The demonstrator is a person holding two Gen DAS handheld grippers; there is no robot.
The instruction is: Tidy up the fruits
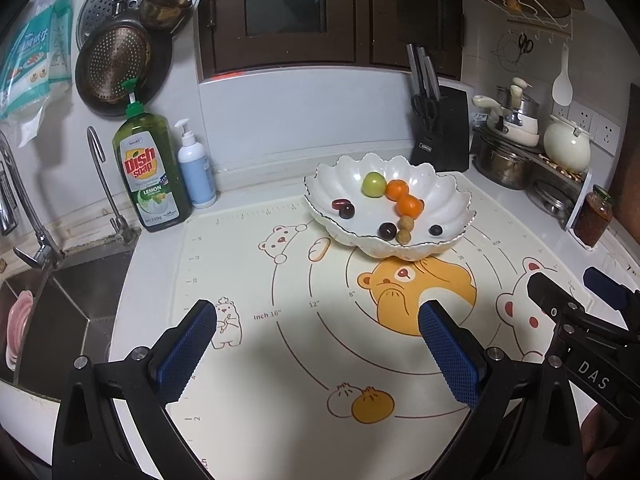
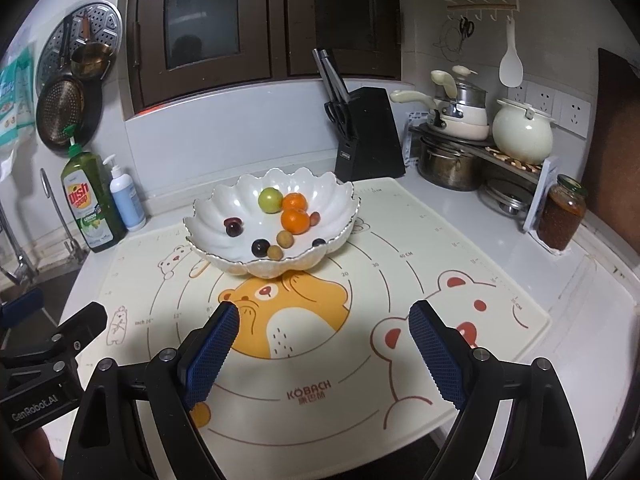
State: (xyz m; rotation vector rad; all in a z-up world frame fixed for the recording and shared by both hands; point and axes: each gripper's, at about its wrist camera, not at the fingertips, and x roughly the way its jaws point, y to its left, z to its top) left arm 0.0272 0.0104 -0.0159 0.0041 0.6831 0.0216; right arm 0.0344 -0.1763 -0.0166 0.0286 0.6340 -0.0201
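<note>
- baking mat (image 2: 360,380), cream with bear drawings and ring markings, covers most of the counter; no loose fruit shows anywhere on it in either view.
- scalloped white bowl (image 1: 452,188) sits at the mat's far edge, in front of the knife block (image 2: 370,132).
- left gripper (image 1: 318,330) hovers over the near mat, jaws wide, nothing between the blue pads; well apart from the bowl.
- right gripper (image 2: 324,330) likewise near the front of the mat, jaws spread wide and empty.
- two oranges (image 2: 295,211) lie touching in the bowl's middle, a green fruit (image 2: 270,199) just behind them.
- dark round fruits (image 2: 260,247) and small tan ones (image 2: 285,238) are scattered along the bowl's near side.
- judgement: all visible fruit is already in the bowl, so the gathering looks done or nearly so; any sorting by kind inside the bowl is not done.
- hard to tell: a small reddish piece beside the front orange is partly hidden; whether more fruit lies off-frame cannot be told.
</note>
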